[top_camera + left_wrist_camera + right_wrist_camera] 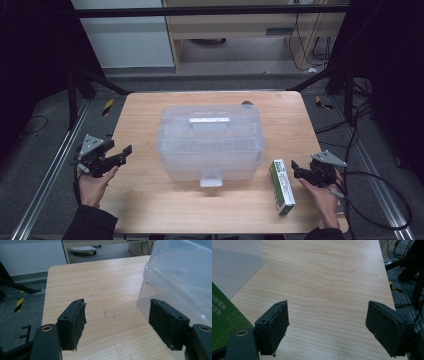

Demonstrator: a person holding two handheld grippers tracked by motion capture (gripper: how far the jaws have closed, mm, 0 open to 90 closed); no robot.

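Setting: a pale wooden table (150,200) on grey carpet, dark framing at both sides, a light cabinet behind.
Centre: a translucent plastic lidded storage box with a flat top handle (210,142) sits mid-table, its front latch facing the person — probably placed for an easy reach from either side.
Right of the box: a green and white rectangular carton (282,186) lies flat, just beside the box and near the right gripper (296,168).
Right gripper: jaws spread wide, holding nothing, poised beside the carton — seemingly ready to take it.
Left gripper (125,152): jaws parted and empty, near the box's left wall.
Writing: pale print on the carton, too small to read.
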